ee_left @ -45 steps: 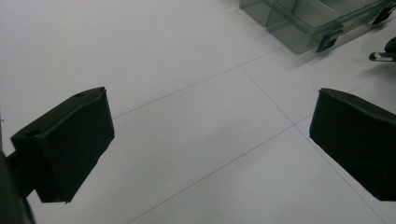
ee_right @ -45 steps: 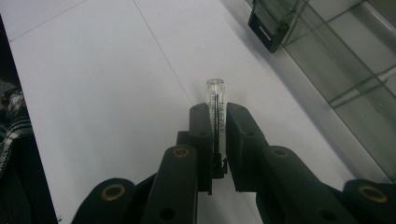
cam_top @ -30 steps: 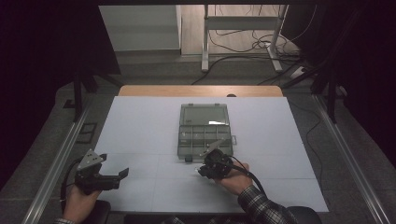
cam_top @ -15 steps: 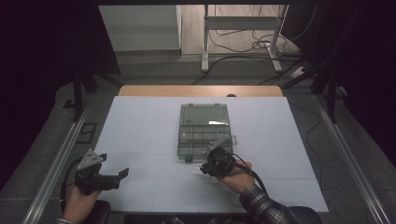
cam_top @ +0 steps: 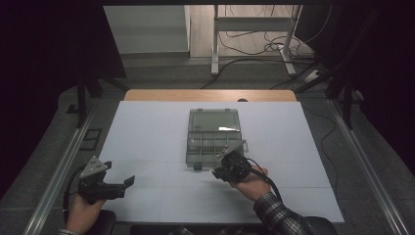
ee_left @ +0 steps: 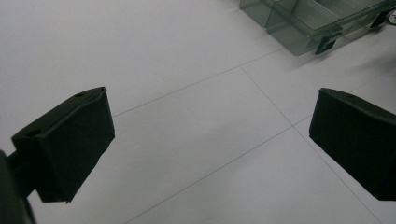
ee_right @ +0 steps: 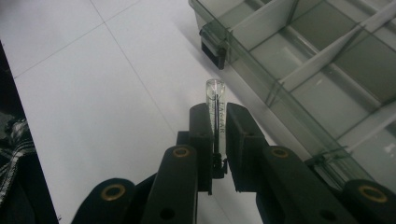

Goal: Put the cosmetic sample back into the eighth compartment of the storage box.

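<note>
Jaws of right gripper (ee_right: 217,140) around clear tube (ee_right: 216,100), tip beyond them

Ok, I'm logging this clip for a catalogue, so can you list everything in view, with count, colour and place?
Compartment box: one, clear grey-green plastic, lid open, at the table's centre.
Small tube: one, clear with a dark line inside, clamped between the right gripper's jaws, just beside the box's near edge.
Table: one, white top with thin seam lines, wooden strip at the far edge.
Desk frame: one, pale legs, on the floor beyond the table, with loose dark cables around it.
Left gripper: one, black, jaws wide apart, at the near left of the table, holding nothing.
Right gripper: one, black, near the box's front.
Hands: two, at the near edge; the right sleeve is plaid.
</note>
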A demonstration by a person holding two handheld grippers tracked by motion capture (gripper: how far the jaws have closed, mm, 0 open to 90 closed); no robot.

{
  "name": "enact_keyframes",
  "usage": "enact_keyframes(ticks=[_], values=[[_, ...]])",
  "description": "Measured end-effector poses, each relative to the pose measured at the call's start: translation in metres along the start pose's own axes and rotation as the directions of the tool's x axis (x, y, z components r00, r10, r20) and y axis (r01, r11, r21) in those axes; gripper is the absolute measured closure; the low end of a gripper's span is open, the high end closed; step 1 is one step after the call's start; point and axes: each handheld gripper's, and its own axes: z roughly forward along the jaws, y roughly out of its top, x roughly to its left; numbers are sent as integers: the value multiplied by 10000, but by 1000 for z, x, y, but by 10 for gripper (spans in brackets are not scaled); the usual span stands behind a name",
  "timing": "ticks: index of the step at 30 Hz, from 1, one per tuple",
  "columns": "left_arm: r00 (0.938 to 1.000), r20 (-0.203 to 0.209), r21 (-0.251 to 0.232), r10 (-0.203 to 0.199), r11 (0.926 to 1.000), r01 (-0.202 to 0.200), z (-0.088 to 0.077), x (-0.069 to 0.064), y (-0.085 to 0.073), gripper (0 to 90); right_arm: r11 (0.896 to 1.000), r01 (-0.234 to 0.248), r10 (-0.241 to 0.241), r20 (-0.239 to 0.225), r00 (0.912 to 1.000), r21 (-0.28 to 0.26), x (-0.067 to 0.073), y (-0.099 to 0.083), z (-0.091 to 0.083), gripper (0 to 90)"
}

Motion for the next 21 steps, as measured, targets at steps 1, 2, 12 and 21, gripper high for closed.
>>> enact_keyframes(ticks=[1, 2, 12, 21], values=[[10000, 0, 0, 0, 10000, 0, 0, 0, 0, 5, 10000, 0, 0, 0, 10000, 0, 0, 0, 0, 808], [10000, 3, -1, -4, 10000, 4, 0, 0, 0, 6, 10000, -59, 59, 17, 10000, -31, -1, 0, -2, 808], [10000, 71, 5, -58, 10000, 58, 0, 1, 0, 6, 9996, -145, 149, 151, 9998, -258, -6, 0, -9, 808], [9999, 101, -3, -95, 10000, 95, 0, 2, 0, 7, 9986, -358, 368, 280, 9989, -387, -12, 0, -15, 808]])
